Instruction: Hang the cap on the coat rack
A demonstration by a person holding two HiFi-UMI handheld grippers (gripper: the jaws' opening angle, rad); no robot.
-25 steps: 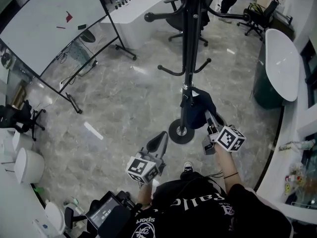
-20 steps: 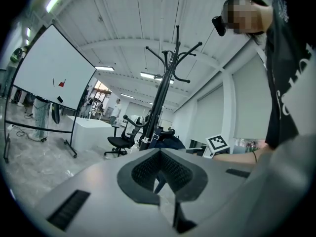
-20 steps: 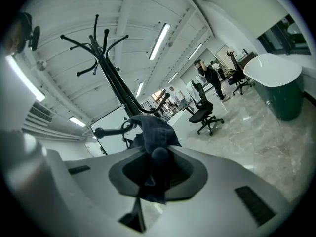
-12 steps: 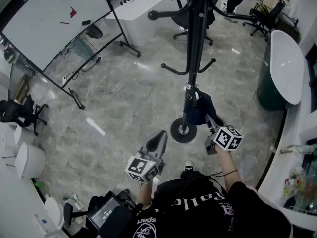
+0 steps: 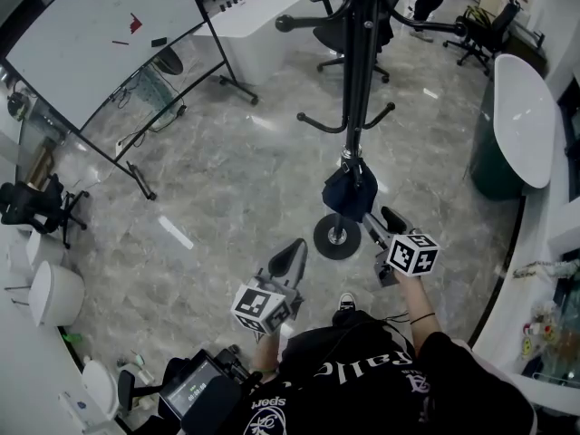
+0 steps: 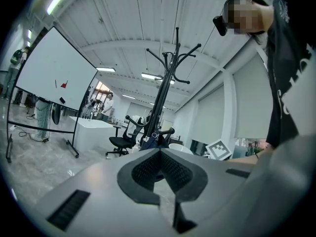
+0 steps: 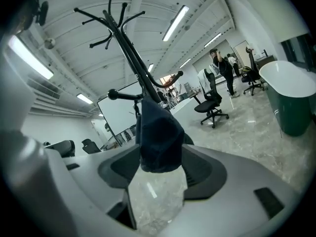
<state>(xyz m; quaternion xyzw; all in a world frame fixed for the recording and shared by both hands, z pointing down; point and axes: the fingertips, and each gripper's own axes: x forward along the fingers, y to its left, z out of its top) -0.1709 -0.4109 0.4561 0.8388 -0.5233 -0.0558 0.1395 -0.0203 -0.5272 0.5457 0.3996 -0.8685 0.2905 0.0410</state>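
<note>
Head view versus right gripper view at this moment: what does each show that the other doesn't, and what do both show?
Head view only: the round base of the coat rack on the floor, and the left gripper with its jaws together.

Right gripper view only: the rack's top hooks, ceiling lights, and the right gripper with its jaws opening, the cap between them but not pinched.

Both: the dark cap hanging on the rack's pole.

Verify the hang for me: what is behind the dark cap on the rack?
The pole of the coat rack runs up behind the cap and emerges above it. The hook bearing the cap is covered by fabric, so it cannot be seen.
</note>
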